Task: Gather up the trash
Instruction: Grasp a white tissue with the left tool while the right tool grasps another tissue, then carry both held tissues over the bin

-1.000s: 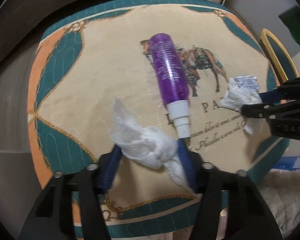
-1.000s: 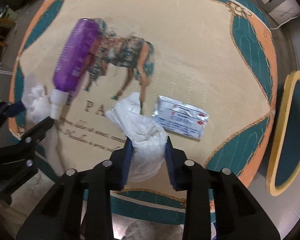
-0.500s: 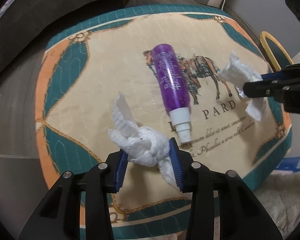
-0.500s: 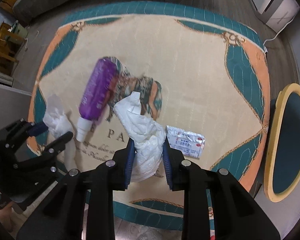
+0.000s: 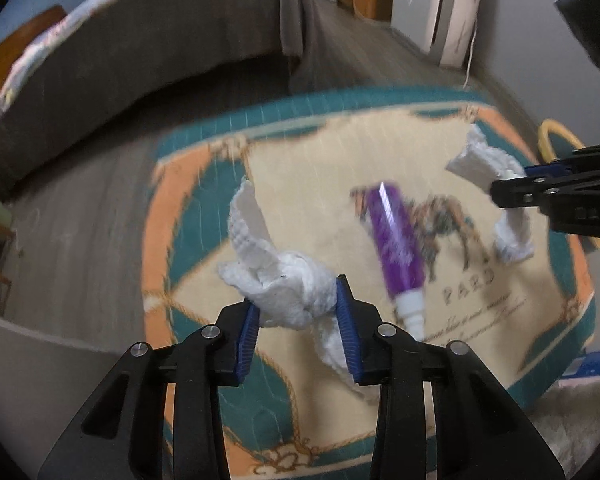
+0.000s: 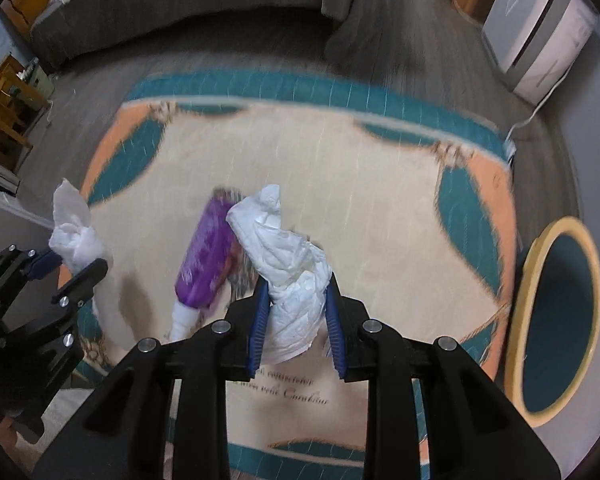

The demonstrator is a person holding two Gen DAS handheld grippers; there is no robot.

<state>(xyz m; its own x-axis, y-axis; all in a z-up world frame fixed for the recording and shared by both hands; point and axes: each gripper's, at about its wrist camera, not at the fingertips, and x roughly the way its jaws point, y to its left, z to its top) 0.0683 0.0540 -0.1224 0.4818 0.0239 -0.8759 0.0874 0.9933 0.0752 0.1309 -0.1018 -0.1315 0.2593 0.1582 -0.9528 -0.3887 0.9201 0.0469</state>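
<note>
I've got a tissue clamped in each gripper (image 5: 298,322) (image 6: 296,320), lifted; bottle (image 5: 398,242) below left tool's tips not yet collected.

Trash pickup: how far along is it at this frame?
Done: nothing visibly binned yet. In hand: the left gripper is shut on a crumpled tissue, and the right gripper is shut on another tissue wad, both lifted above the patterned cloth. Left: the purple bottle lies on the cloth; the round bin sits beside it.
</note>
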